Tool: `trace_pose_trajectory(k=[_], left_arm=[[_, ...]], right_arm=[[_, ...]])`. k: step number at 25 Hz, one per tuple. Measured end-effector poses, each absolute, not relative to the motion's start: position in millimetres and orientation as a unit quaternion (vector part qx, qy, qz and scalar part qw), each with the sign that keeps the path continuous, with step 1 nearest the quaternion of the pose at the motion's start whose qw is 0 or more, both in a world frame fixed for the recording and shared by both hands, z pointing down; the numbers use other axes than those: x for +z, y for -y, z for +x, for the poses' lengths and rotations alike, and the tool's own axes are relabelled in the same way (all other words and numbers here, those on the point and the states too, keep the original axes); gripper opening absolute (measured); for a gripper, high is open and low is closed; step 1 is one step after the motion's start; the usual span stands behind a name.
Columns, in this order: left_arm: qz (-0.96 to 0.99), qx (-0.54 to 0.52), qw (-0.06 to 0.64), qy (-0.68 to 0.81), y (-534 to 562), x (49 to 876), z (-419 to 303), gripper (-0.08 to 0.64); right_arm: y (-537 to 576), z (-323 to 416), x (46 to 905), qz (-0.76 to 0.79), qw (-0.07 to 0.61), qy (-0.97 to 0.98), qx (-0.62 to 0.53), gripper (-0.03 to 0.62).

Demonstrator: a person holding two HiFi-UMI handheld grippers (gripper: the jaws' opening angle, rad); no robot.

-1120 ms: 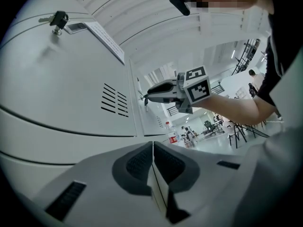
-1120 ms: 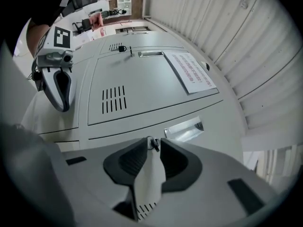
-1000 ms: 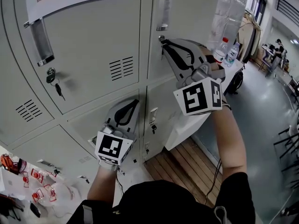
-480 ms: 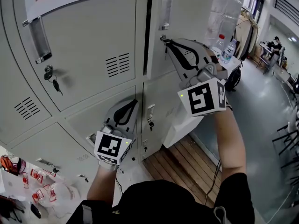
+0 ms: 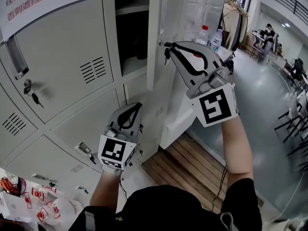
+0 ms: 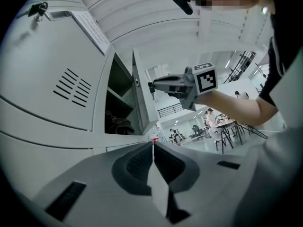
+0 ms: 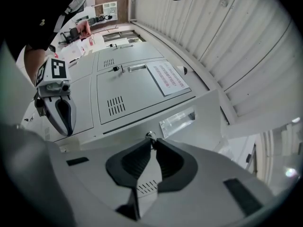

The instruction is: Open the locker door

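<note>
Clamping the key (image 7: 150,136), the right tool (image 5: 166,45) holds the locker door (image 5: 174,18) ajar; next, likely a pull toward 3 o'clock. The left tool (image 5: 138,105) is closed and empty.

We read red Chinese print on the white paper notice (image 5: 45,1) on a shut grey metal locker door (image 5: 62,76): "否则遮挡监控视角"; the line above is cut off.

locker door (image 5: 155,28) | pale grey metal, label holder, key (image 7: 150,136) in lock | swung open, upright | upper row
</note>
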State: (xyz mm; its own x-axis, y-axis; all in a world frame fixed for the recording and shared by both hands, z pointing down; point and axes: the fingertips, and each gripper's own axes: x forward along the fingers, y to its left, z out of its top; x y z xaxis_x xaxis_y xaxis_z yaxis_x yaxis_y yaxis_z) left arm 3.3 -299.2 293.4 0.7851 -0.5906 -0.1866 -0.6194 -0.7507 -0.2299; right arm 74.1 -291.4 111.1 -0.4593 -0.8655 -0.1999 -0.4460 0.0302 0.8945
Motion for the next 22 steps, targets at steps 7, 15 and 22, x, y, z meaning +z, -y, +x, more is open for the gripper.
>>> trace_pose_trajectory(k=[7, 15, 22], left_arm=[[-0.948, 0.054, 0.148, -0.278, 287.8, 291.9, 49.1, 0.025], [-0.962, 0.051, 0.133, -0.231, 282.5, 300.5, 95.1, 0.025], [-0.972, 0.053, 0.131, -0.188, 271.4, 302.5, 129.3, 0.025]], right_arm=[[270.6, 123.7, 112.7, 0.502, 0.199, 0.689, -0.484, 0.054], [259.7, 195.2, 111.8, 0.564, 0.186, 0.670, -0.446, 0.054], [244.3, 266.6, 116.3, 0.643, 0.170, 0.637, -0.389, 0.054]])
